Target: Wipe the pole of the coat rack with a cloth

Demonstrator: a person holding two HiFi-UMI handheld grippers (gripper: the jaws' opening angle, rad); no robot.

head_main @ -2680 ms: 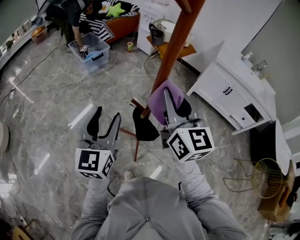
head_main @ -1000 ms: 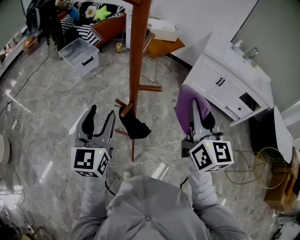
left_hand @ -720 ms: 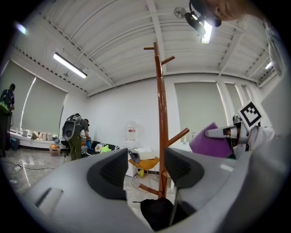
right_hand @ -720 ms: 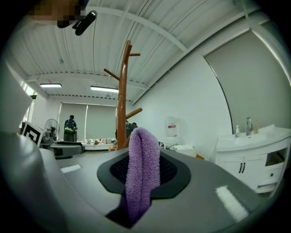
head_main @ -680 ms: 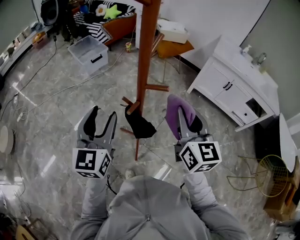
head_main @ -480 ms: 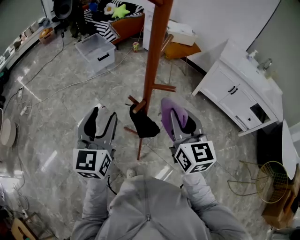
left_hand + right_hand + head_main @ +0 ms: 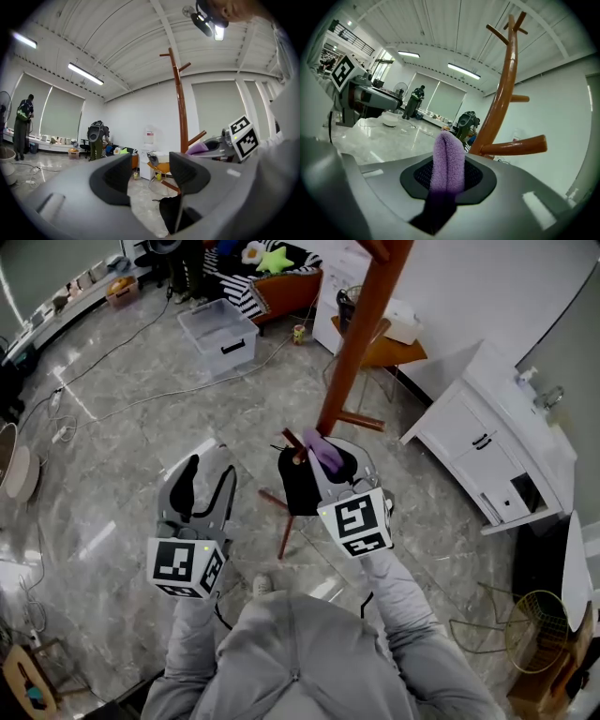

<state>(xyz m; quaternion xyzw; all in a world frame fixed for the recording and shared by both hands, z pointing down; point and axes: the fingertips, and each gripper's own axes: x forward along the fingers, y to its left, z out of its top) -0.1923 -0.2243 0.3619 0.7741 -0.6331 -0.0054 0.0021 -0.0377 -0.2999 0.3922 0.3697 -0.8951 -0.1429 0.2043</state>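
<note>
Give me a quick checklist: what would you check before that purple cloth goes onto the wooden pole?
1. Cloth held firmly: ok. The purple cloth is pinched in the shut right gripper.
2. Cloth touching the pole: cannot tell. It is close, but in the right gripper view the pole stands to the cloth's right.
3. Left gripper out of the way: ok. It is open, empty and left of the pole.
4. Wiping path free: not ok. A black item hangs from a peg right beside the cloth.
</note>
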